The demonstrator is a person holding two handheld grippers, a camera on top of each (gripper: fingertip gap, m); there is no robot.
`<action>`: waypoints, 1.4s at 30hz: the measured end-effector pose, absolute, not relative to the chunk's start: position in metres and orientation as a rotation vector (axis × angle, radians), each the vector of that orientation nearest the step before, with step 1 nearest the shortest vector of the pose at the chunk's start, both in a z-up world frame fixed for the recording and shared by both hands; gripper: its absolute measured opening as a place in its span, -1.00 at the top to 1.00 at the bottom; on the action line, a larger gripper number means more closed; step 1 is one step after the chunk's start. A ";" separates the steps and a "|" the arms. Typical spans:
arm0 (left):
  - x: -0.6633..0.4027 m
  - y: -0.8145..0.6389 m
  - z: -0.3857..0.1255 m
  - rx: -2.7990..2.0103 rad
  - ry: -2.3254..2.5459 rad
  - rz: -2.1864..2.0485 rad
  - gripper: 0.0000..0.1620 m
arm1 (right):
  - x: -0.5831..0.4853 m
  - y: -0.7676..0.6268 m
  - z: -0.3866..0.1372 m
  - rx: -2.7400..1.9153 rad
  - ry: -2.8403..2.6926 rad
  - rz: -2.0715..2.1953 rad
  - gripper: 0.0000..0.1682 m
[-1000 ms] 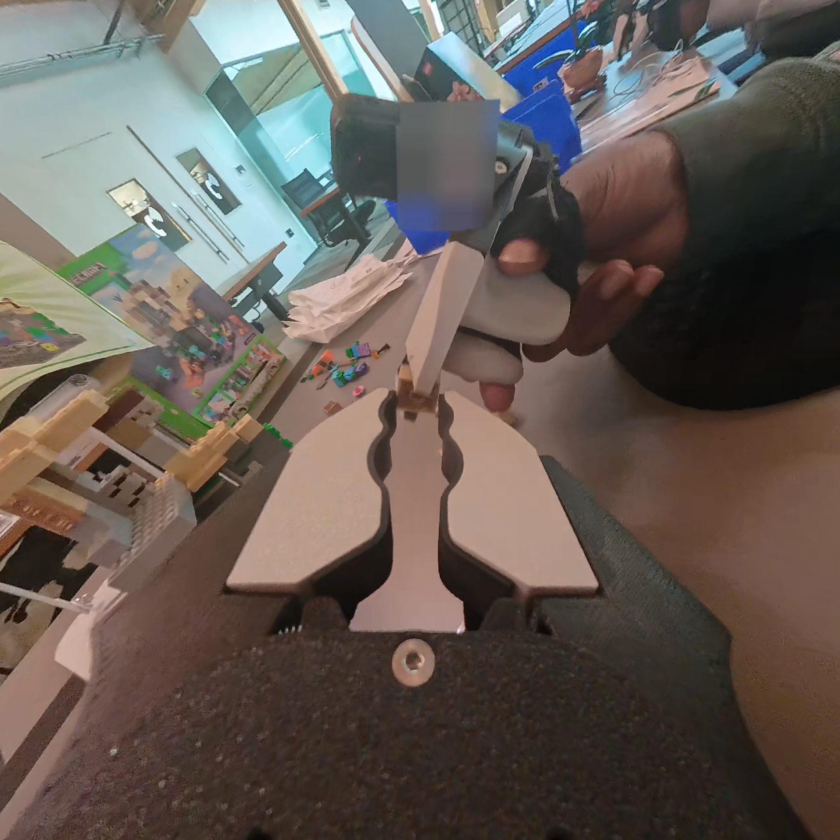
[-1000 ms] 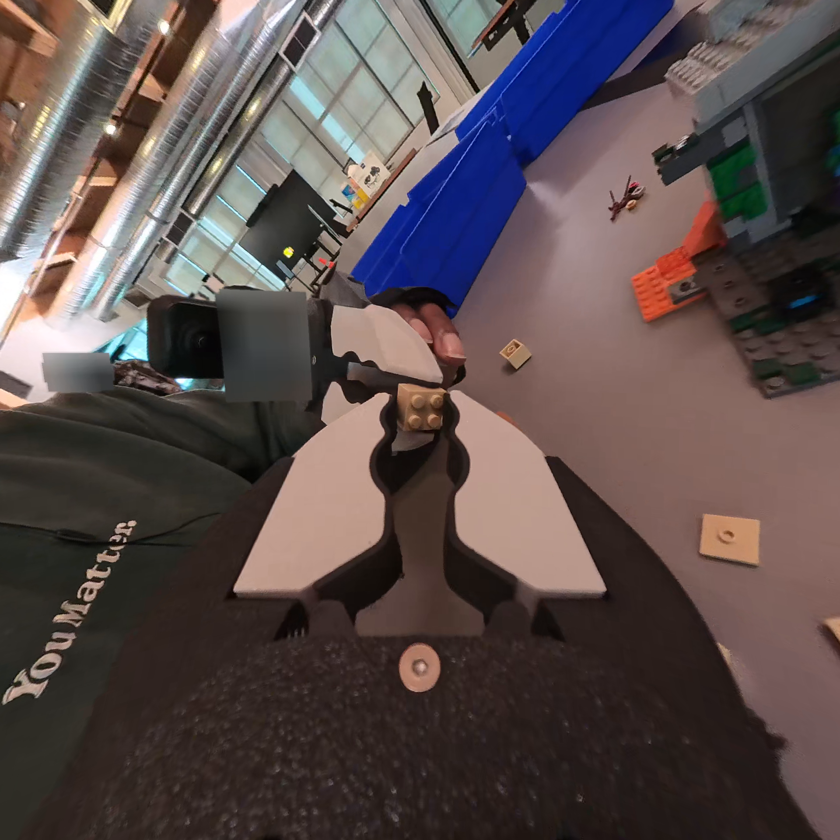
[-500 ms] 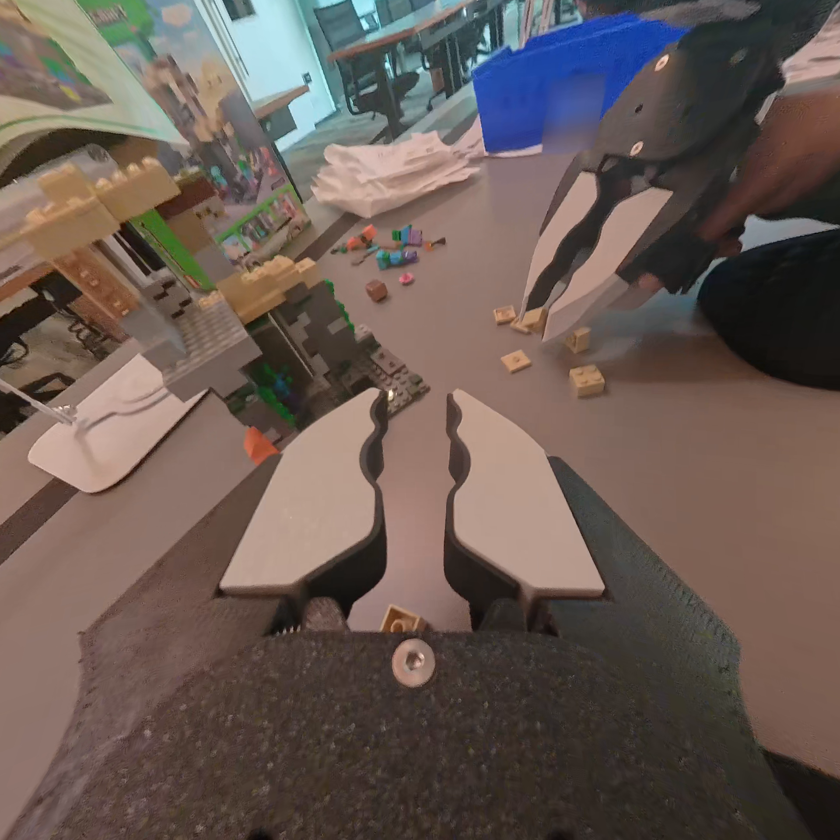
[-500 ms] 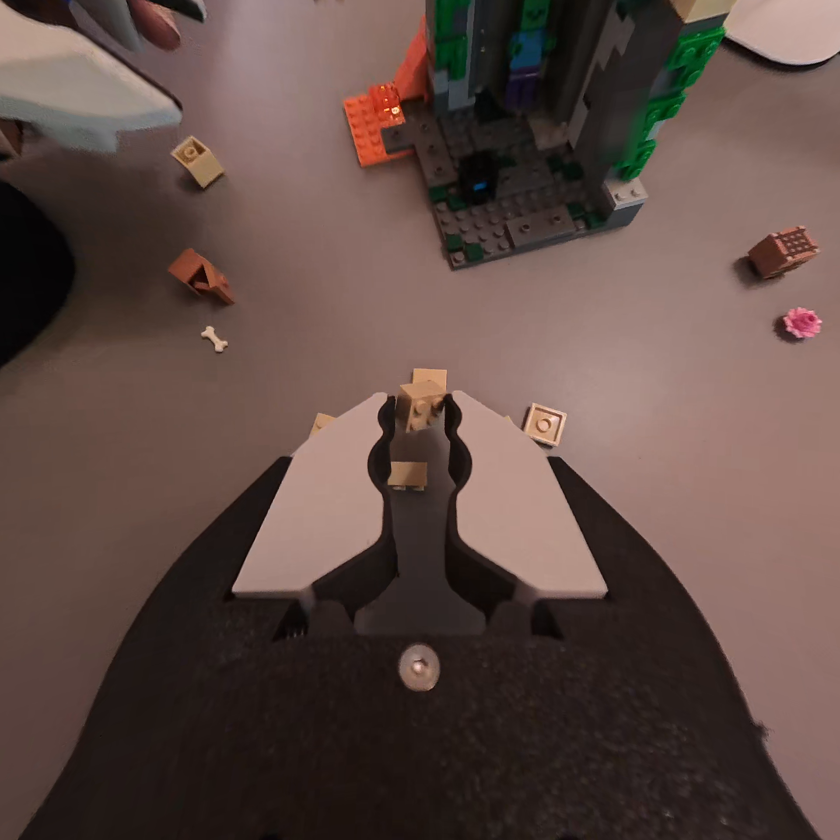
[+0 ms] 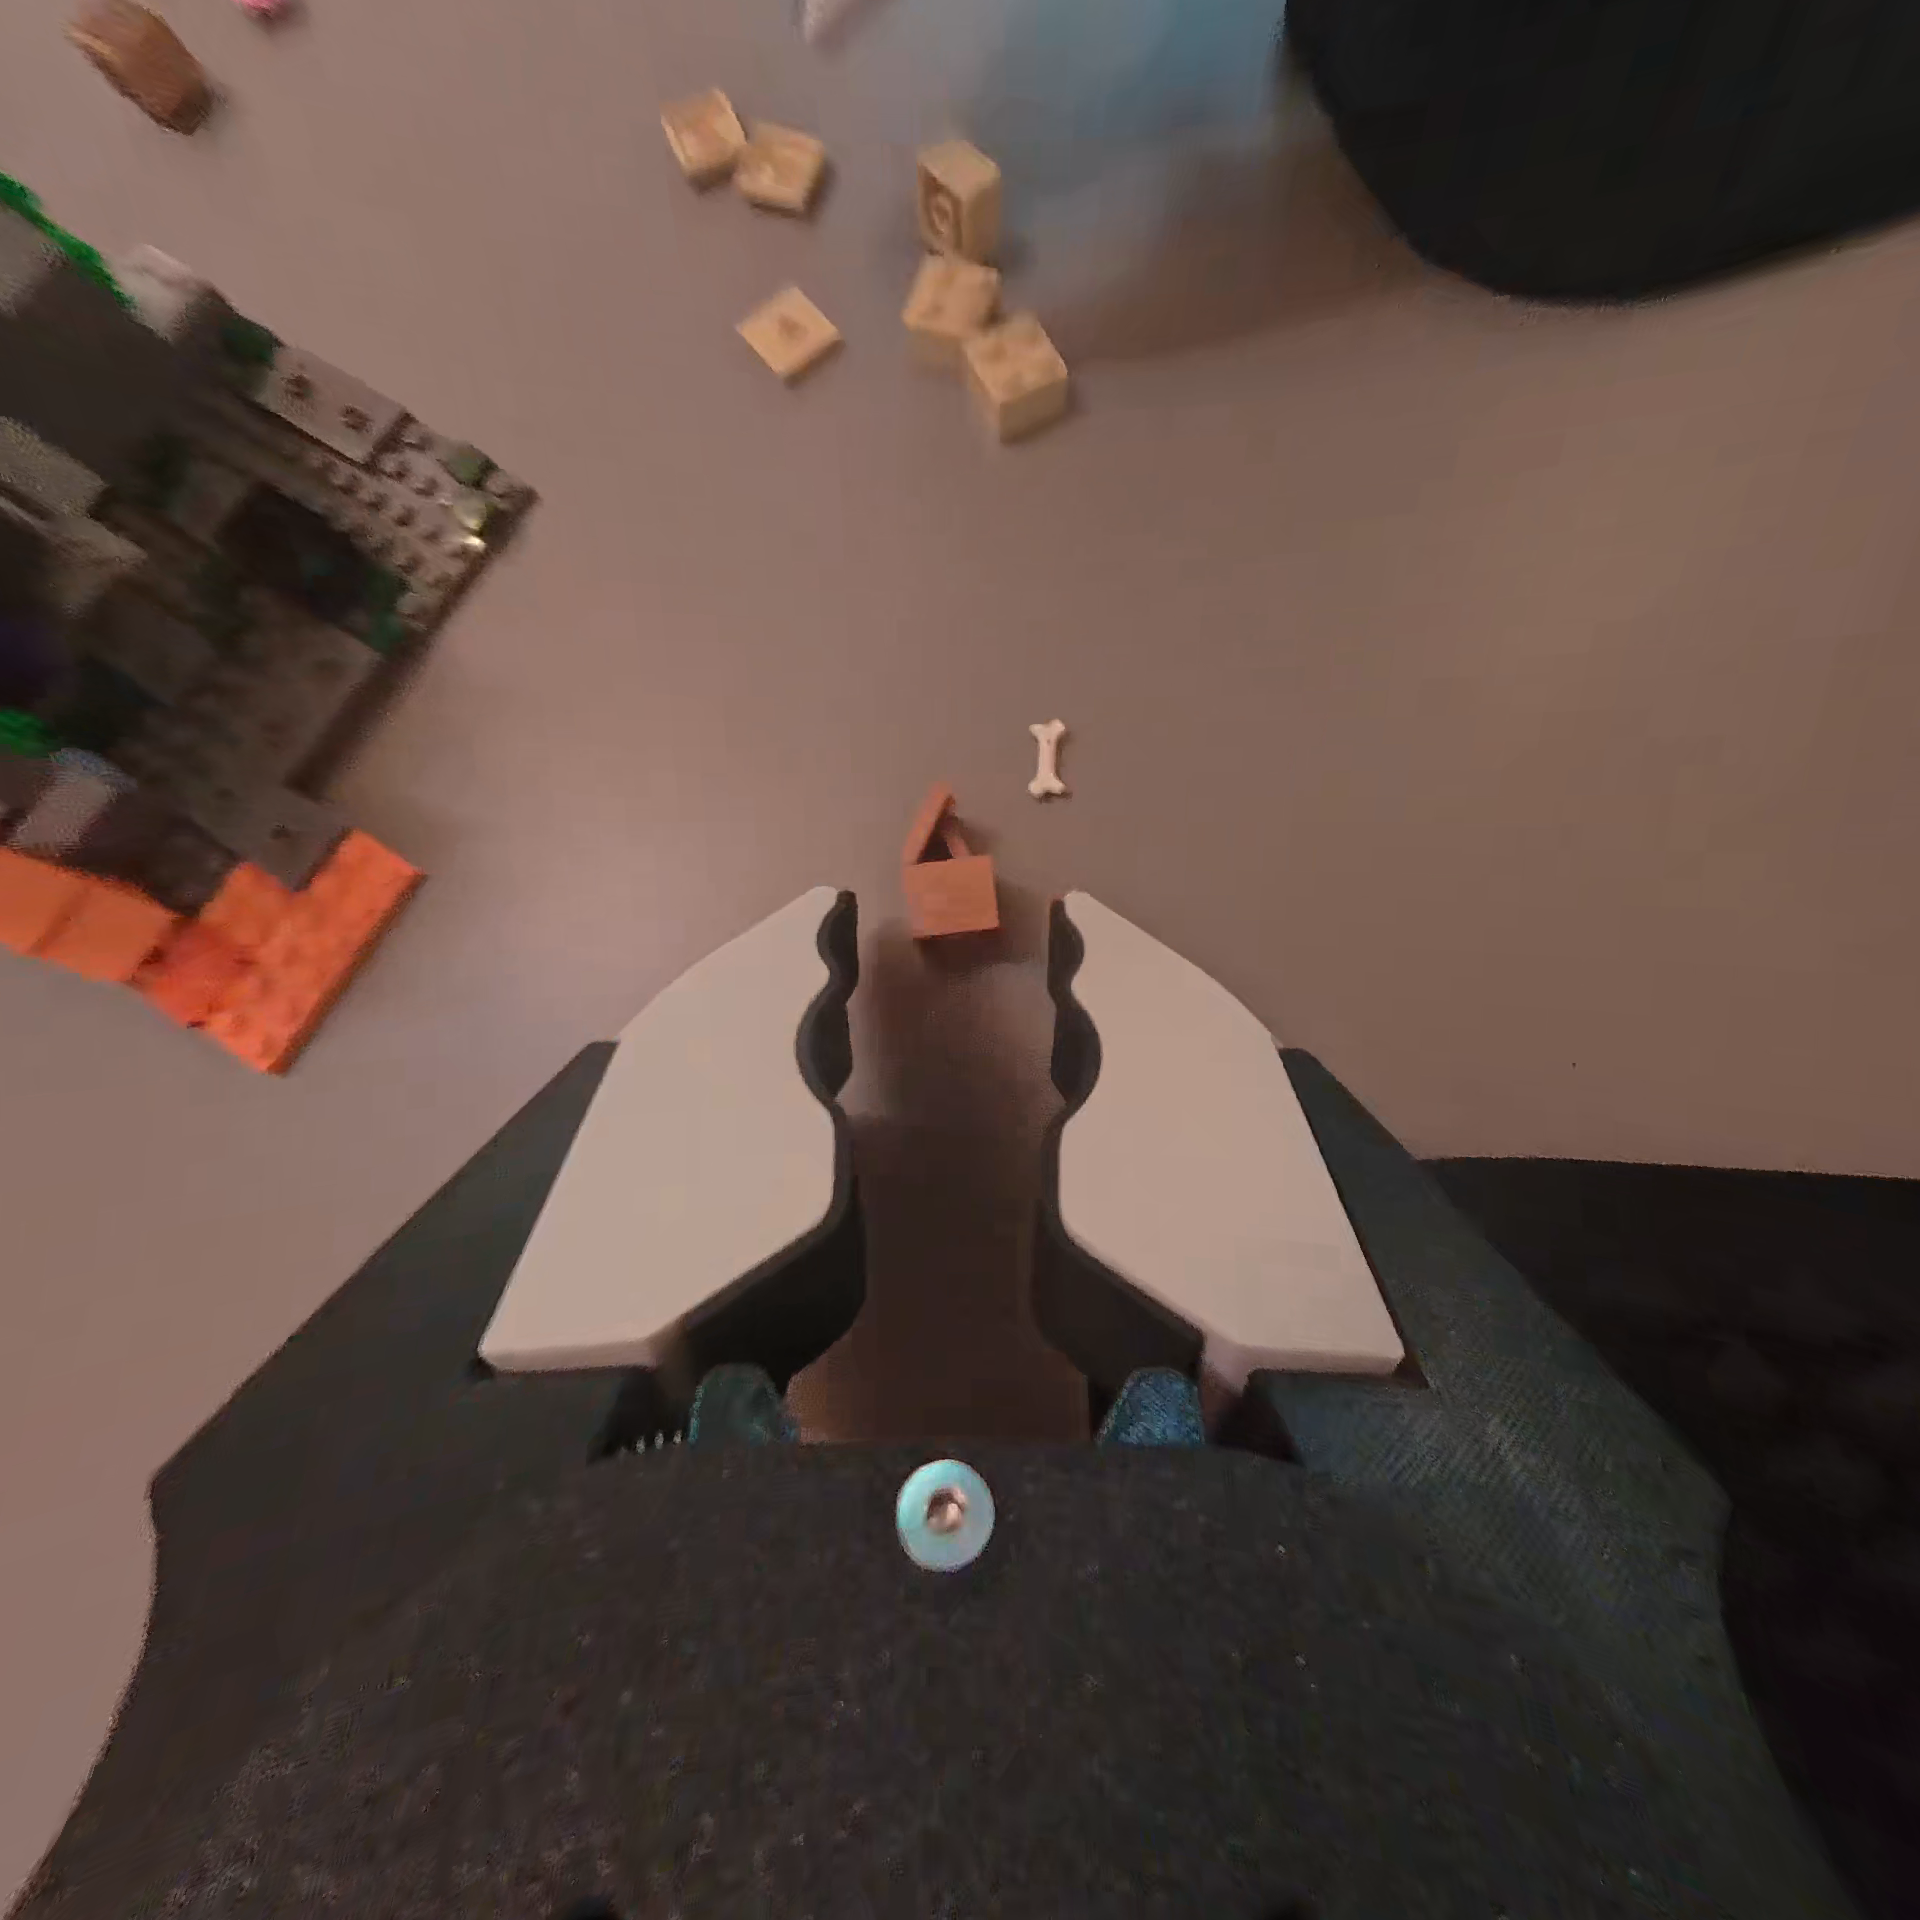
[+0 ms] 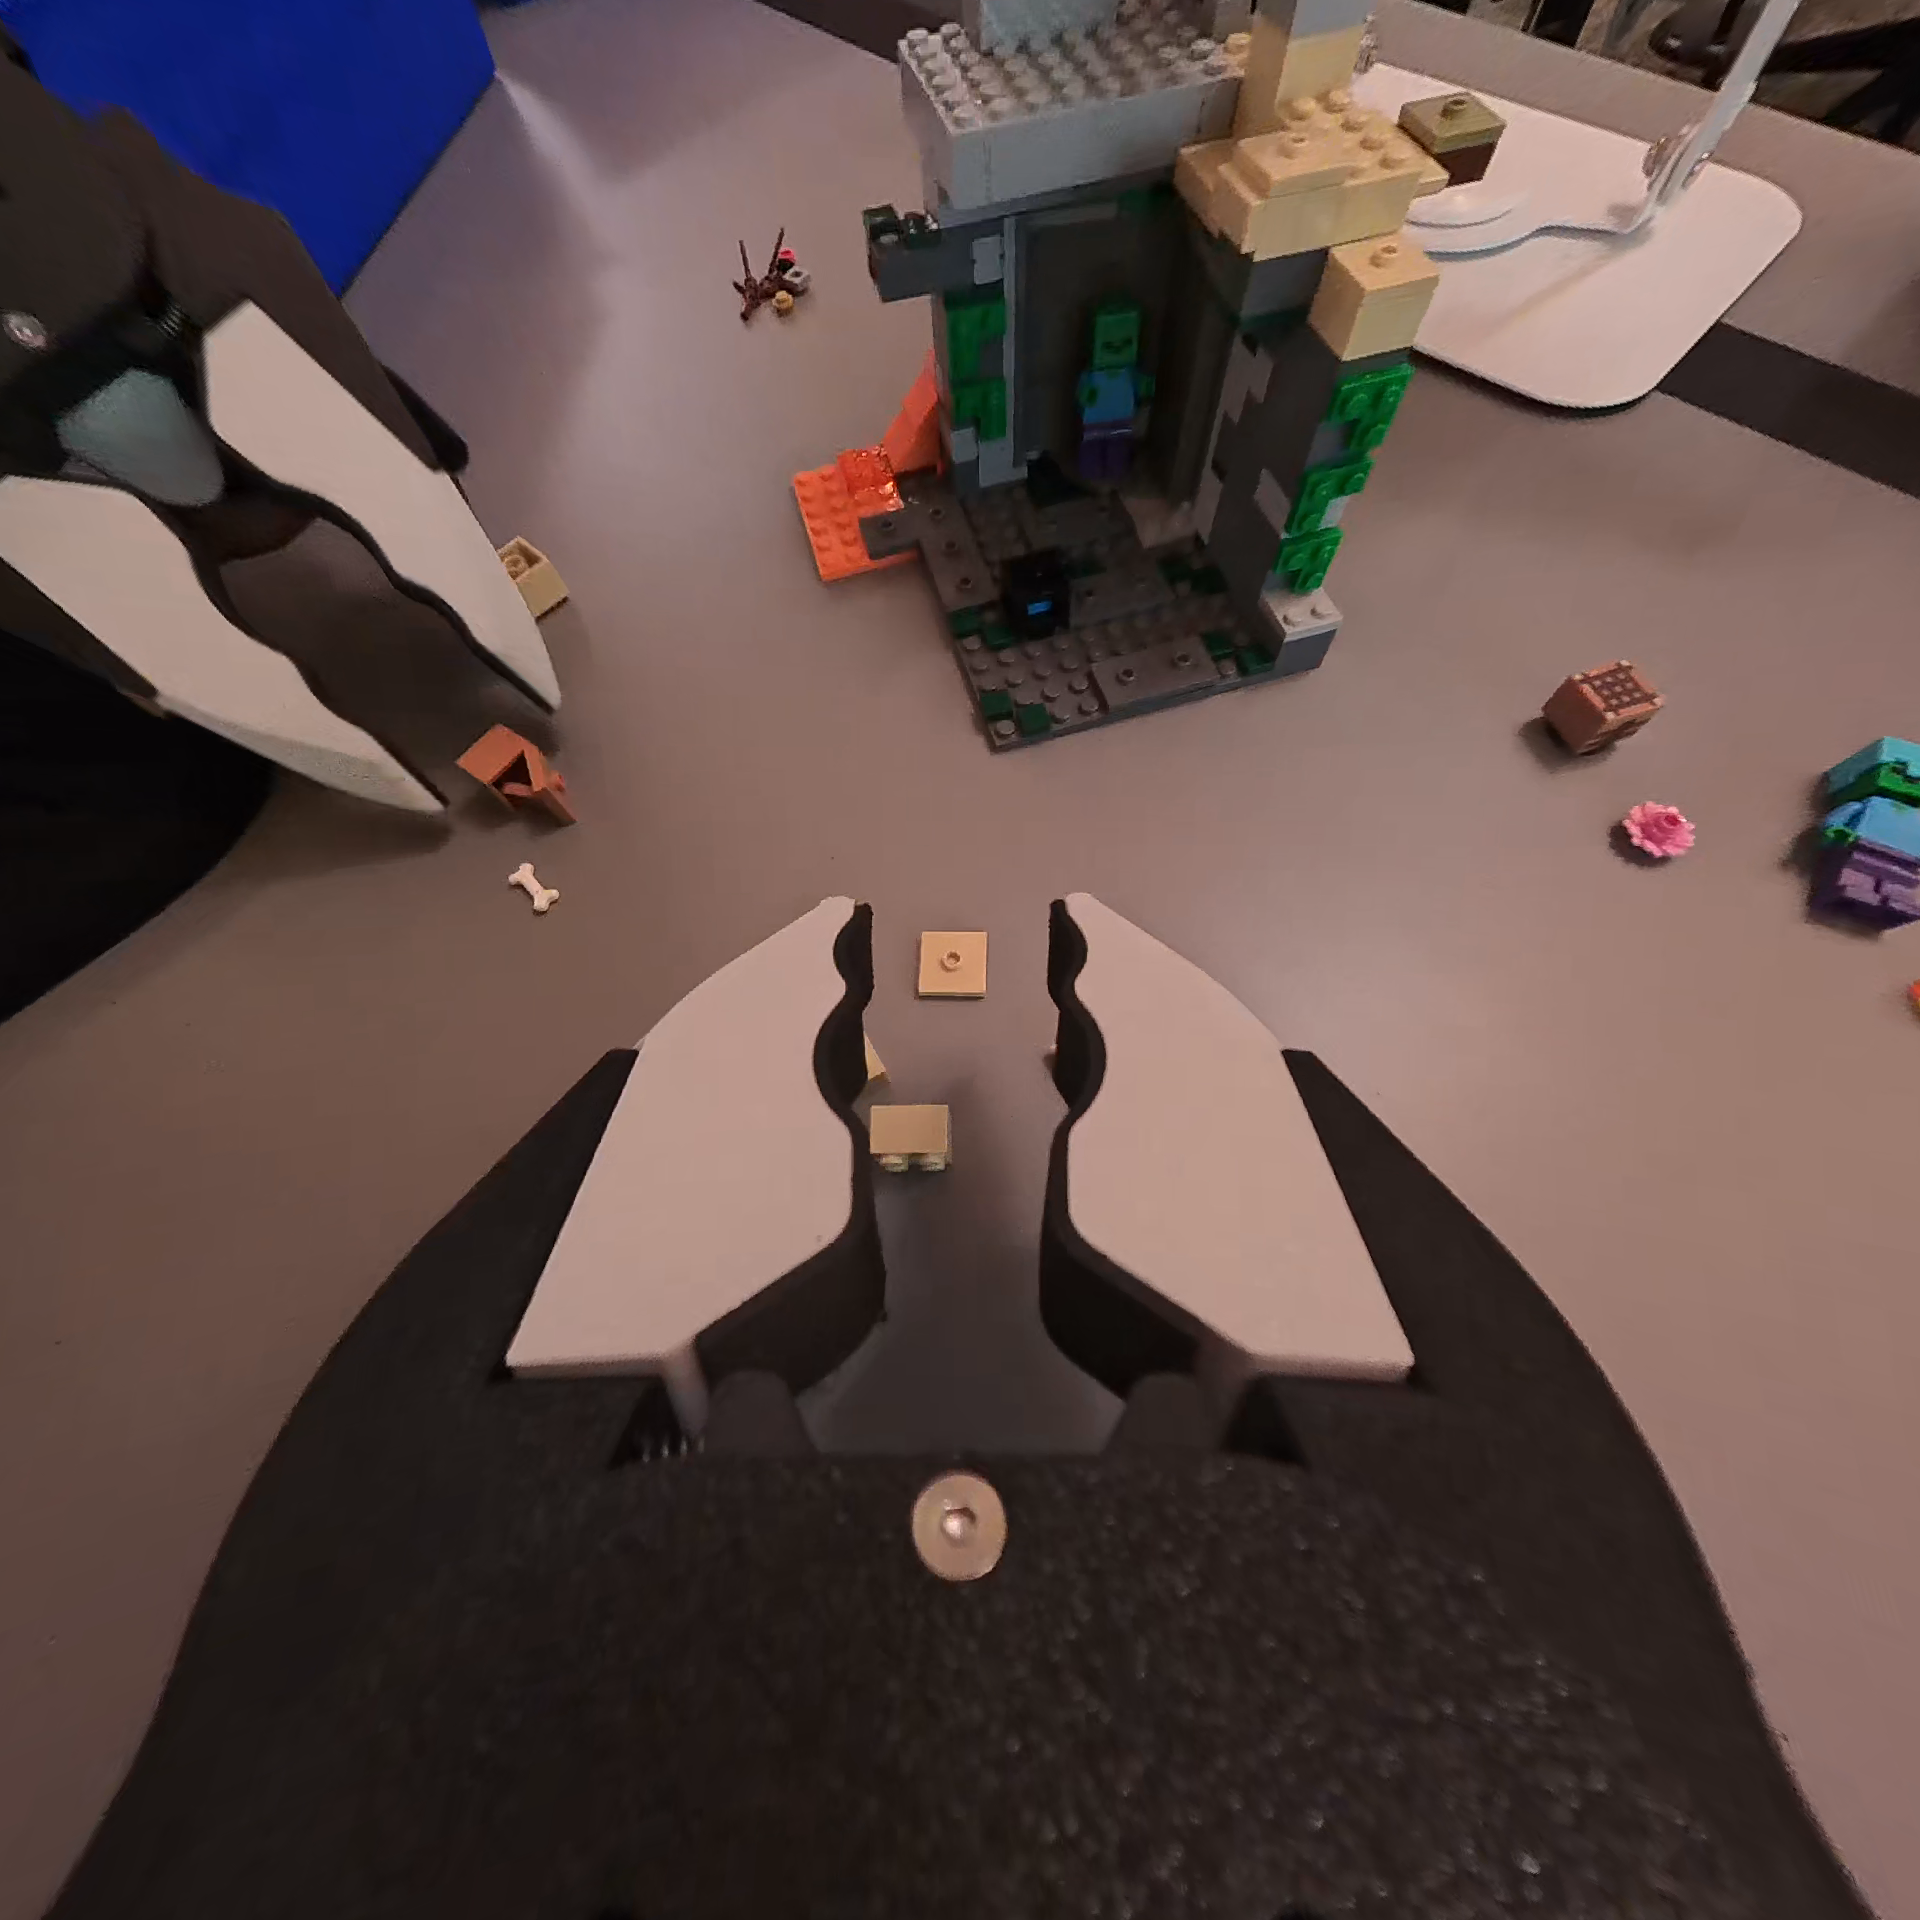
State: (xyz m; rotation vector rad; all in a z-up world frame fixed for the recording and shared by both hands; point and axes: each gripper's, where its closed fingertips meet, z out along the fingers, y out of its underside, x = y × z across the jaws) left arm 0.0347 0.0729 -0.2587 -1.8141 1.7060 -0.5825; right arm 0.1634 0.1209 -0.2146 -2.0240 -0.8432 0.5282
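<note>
Grey worktop [image 6: 1351,1039] fills both views, with the brick tower build [image 6: 1132,395] top centre of the right wrist view. My left gripper [image 5: 951,904] is spread wide, empty, right over a little brown piece [image 5: 948,896], white bone [image 5: 1047,760] just beside it. My right gripper [image 6: 958,914] gapes too, holding nothing, a flat tan tile [image 6: 952,963] between its tips and a tan brick [image 6: 910,1136] lower down.

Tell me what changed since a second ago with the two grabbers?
The right gripper let go of its tan brick, which now lies on the table between its open fingers. The left gripper swung down from meeting the right one and hangs open over the small brown piece. The brick tower stayed put.
</note>
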 end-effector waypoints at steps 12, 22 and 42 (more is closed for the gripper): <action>0.060 0.084 -0.234 -1.701 1.508 -0.619 0.79 | 0.122 0.092 -0.216 -1.954 -1.012 0.668 0.64; 0.083 0.062 -0.211 -1.535 1.452 -0.813 0.79 | 0.087 0.068 -0.205 -1.779 -1.173 0.718 0.77; 0.086 0.048 -0.202 -1.348 1.499 -0.810 0.79 | 0.090 0.060 -0.190 -1.708 -1.158 0.800 0.87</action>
